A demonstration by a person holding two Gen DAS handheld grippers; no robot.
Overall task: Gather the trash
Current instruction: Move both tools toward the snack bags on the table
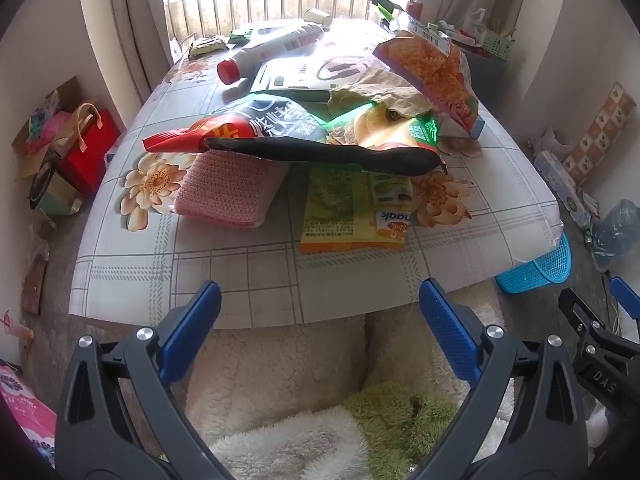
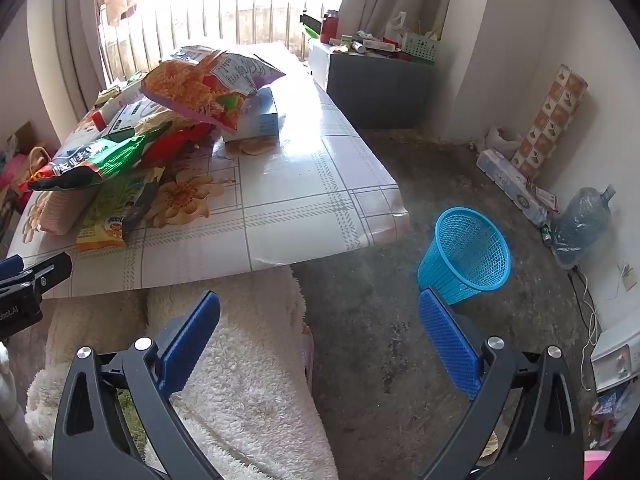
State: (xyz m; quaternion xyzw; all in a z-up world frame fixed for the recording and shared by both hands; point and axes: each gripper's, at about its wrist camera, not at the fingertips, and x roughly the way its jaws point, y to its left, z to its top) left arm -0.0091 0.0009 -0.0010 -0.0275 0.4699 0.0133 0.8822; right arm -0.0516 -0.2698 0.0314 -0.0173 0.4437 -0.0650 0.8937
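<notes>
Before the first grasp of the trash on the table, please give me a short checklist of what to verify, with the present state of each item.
1. Left gripper open and empty: ok.
2. Right gripper open and empty: ok.
3. Blue basket on the floor beside the table, empty: ok.
4. Basket upright: not ok, it looks tilted.
5. Black and green snack bag on top of the pile, nothing on it: ok.
6. Bags empty of food: cannot tell.
</notes>
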